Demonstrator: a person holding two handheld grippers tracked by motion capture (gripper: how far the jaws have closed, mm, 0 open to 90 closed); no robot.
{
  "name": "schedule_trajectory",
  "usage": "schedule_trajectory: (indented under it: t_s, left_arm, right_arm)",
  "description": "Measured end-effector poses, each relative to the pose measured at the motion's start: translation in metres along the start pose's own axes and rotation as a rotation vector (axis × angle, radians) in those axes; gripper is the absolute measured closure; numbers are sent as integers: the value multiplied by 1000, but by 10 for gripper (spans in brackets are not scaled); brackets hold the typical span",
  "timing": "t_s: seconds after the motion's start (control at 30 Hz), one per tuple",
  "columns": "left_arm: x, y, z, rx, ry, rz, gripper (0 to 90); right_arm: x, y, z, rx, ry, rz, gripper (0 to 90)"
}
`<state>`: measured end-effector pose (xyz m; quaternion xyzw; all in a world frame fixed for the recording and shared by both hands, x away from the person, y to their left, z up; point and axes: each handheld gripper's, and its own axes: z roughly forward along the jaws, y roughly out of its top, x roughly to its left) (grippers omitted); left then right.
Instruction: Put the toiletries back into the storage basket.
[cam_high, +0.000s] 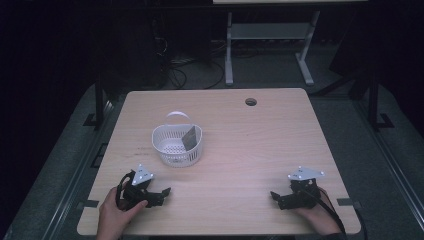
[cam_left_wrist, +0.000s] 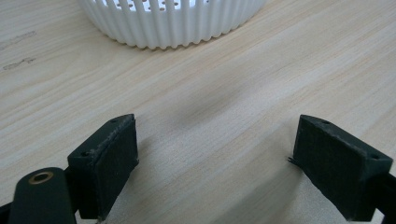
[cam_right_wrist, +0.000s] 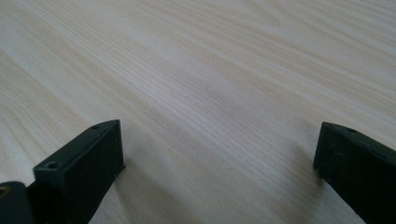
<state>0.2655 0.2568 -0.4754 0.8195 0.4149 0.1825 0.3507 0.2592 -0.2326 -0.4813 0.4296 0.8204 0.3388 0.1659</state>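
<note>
At the table's (cam_high: 240, 165) near-left corner, the left hand-held gripper (cam_high: 162, 192) is resting low over the wood, its jaws standing spread with nothing between them; in the left gripper view that same hand-held gripper (cam_left_wrist: 215, 163) is looking across bare grain toward the ribbed white wall of the basket (cam_left_wrist: 170, 21) just ahead. Moving right, the basket (cam_high: 177, 145) is sitting left of the table's middle, upright, its thin handle arching behind it, with a dark grey card (cam_high: 190, 137) leaning inside against the right wall. Further right, the table is lying bare except for a round cable hole (cam_high: 251, 102) near the far edge. At the near-right corner, the right hand-held gripper (cam_high: 274, 196) is likewise lying low, jaws spread wide and holding nothing, well apart from the basket; its own view is showing plain wood between the pads (cam_right_wrist: 88, 158). Judging from this, the card is already lying in the basket and both hand-held grippers are parked clear, so either the placing is finished or a fresh reach is yet to start.
</note>
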Motion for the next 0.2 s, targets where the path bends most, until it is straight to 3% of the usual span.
schedule_trajectory:
  t_s: [0.2]
  left_arm:
    - [0,0,0,0,-1,1,127]
  right_arm:
    - [-2,-1,1,-4,1,11,11]
